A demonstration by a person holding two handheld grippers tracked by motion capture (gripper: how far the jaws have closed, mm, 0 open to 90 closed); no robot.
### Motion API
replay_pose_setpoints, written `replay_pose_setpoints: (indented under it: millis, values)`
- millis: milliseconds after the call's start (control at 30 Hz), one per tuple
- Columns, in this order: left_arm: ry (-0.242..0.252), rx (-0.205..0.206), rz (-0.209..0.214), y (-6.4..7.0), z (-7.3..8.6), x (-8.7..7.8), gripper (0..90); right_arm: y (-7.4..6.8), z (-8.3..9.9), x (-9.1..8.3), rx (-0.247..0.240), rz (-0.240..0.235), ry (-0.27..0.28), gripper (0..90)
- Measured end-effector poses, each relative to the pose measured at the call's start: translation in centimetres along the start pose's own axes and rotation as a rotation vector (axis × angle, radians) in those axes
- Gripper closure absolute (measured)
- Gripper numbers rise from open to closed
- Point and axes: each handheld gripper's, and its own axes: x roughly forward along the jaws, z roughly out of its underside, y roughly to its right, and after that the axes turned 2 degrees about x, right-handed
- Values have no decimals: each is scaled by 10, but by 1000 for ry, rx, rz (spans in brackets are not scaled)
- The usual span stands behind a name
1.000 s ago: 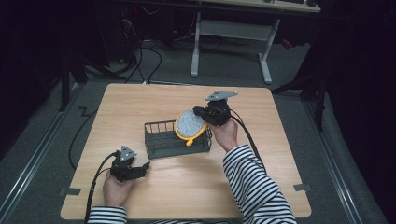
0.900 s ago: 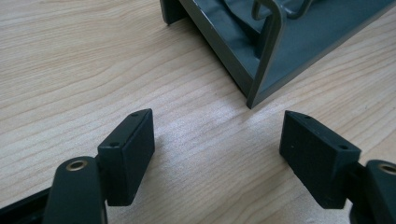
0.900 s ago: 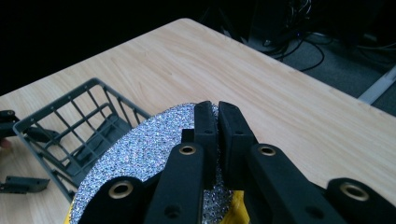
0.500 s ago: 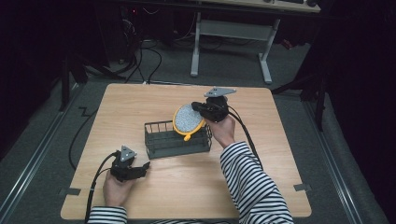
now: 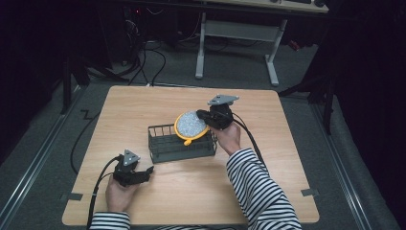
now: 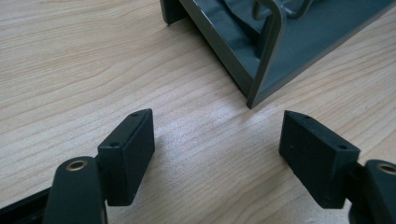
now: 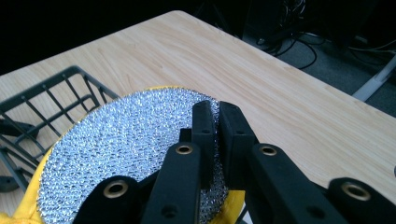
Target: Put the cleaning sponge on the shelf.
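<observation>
A round yellow-rimmed pad with a sparkly silver face (image 5: 191, 124) (image 7: 126, 144) hangs tilted over the right end of a dark wire rack (image 5: 181, 143) at the table's middle. My right gripper (image 5: 205, 116) (image 7: 215, 135) is shut on the pad's edge and holds it above the rack. My left gripper (image 5: 146, 171) (image 6: 217, 154) rests low on the table near the front left, open, with bare wood between its jaws. The rack's near corner (image 6: 261, 60) stands just ahead of it.
The wooden table (image 5: 268, 158) has bare room to the right and at the back. Cables trail from both grippers off the front edge. Beyond the table stand a white-legged desk frame (image 5: 239, 43) and loose cables on the floor (image 5: 153, 57).
My right gripper has carried the pad leftward and down, from the rack's right side to over its right end. The left gripper has stayed still.
</observation>
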Motion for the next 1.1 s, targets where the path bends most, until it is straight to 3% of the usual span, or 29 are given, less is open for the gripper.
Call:
replay_pose_setpoints:
  millis: [367,800,1100]
  values:
    - [1,0,-3,0,0,0,270,-5,7,-2,-35,13,-23,858]
    - [1,0,-3,0,0,0,270,-12,16,-9,-68,50,-8,871]
    - [0,0,-3,0,0,0,268,-14,4,-8,-56,76,29,885]
